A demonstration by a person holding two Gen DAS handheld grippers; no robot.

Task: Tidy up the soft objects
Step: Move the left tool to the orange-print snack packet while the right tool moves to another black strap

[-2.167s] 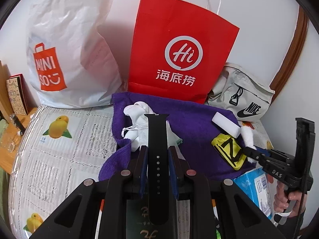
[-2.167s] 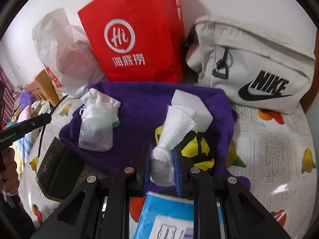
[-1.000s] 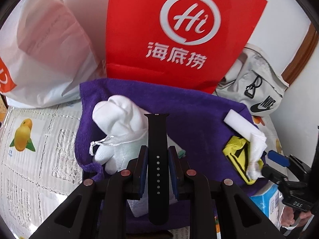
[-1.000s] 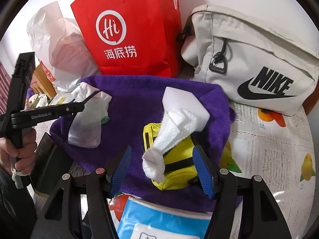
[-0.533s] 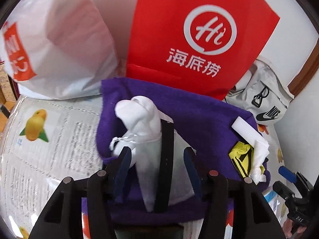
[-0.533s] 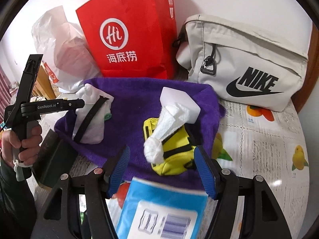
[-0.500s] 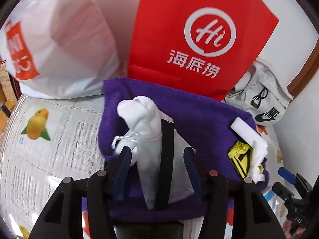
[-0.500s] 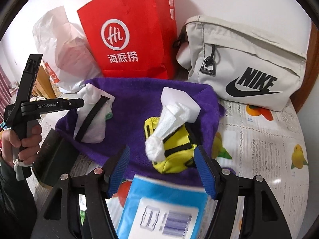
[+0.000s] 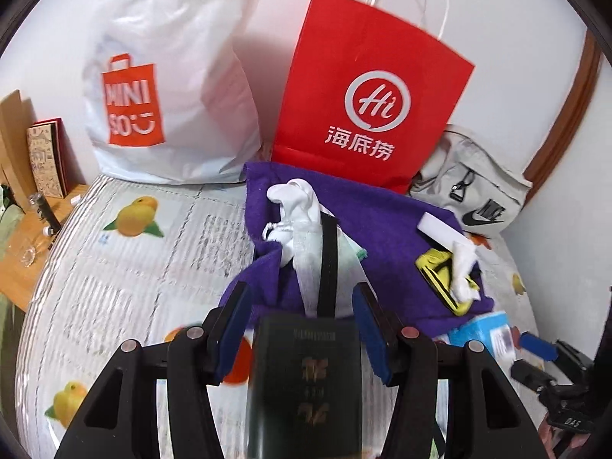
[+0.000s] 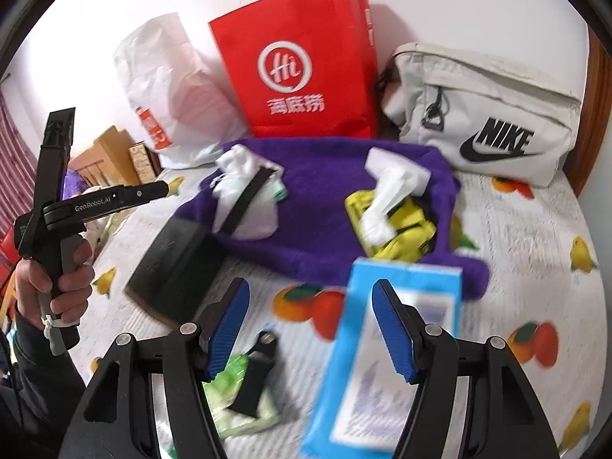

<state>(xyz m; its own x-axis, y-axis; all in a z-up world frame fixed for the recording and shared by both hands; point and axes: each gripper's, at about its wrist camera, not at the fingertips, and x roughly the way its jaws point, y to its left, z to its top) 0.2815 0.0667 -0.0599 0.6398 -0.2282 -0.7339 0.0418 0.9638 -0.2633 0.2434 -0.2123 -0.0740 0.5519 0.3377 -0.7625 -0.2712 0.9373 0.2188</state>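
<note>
Lying on the purple towel (image 9: 386,229), a black strap (image 9: 328,264) crosses a white drawstring pouch (image 9: 302,225) near the towel's left edge, while a crumpled white cloth (image 10: 386,195) rests on a yellow pouch (image 10: 401,225) beside a white foam block (image 10: 397,168) toward its right edge. Both the left gripper (image 9: 302,325) and the right gripper (image 10: 310,329) stand with jaws spread wide and nothing between them, held back over the fruit-print tablecloth (image 9: 114,267). Bare cloth lies left of the towel; a red paper bag (image 9: 367,95), a white plastic bag (image 9: 172,76) and a grey Nike bag (image 10: 485,114) close its far side, and a dark booklet (image 10: 172,264) and blue tissue pack (image 10: 382,348) lie at its near edge.
</note>
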